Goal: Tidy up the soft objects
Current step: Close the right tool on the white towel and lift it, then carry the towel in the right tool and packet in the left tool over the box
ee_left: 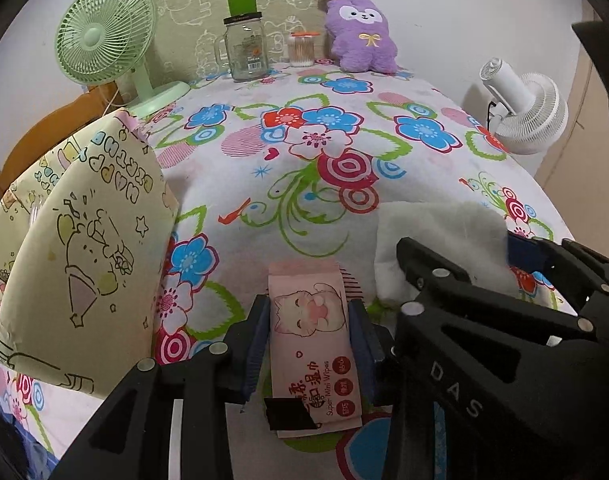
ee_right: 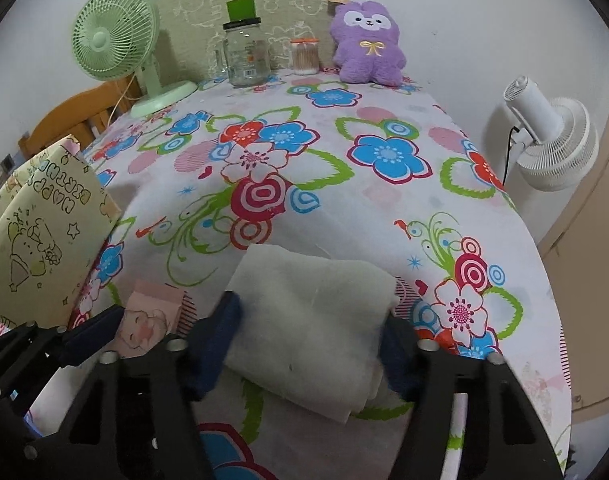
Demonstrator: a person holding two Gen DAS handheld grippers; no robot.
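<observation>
**A:** Start with the left wrist view. Why is the pink soft pack of wet wipes with the cartoon cat (ee_left: 314, 344) sitting lengthwise down the middle?

**B:** Because the left tongs (ee_left: 310, 338) are clamped on it, one blue pad against each long side. Gripping across the narrow width gives the pads a firm squeeze on a squashy pack, I'd judge. It lies low over the flower-printed cloth of the tabletop (ee_left: 304, 184).

**A:** And the cream paper gift bag with doodle drawings (ee_left: 84, 240) at the left edge?

**B:** It stands close beside the pack, mouth upward, so it looks like the likely place for soft things to go. That's a guess.

**A:** Now the right wrist view.

**B:** The right tongs (ee_right: 310, 332) have the folded white fluffy cloth (ee_right: 312, 320) between them, near the front edge of the tabletop. The pads sit at its two sides and seem to press in, which suits a bulky fold taken across its width.

**A:** The purple plush rabbit (ee_right: 368, 44)?

**B:** Propped upright at the far end beside the clear glass jar with a black lid (ee_right: 246, 54), well apart from both tongs. As a soft thing, it may be waiting its turn.
</observation>
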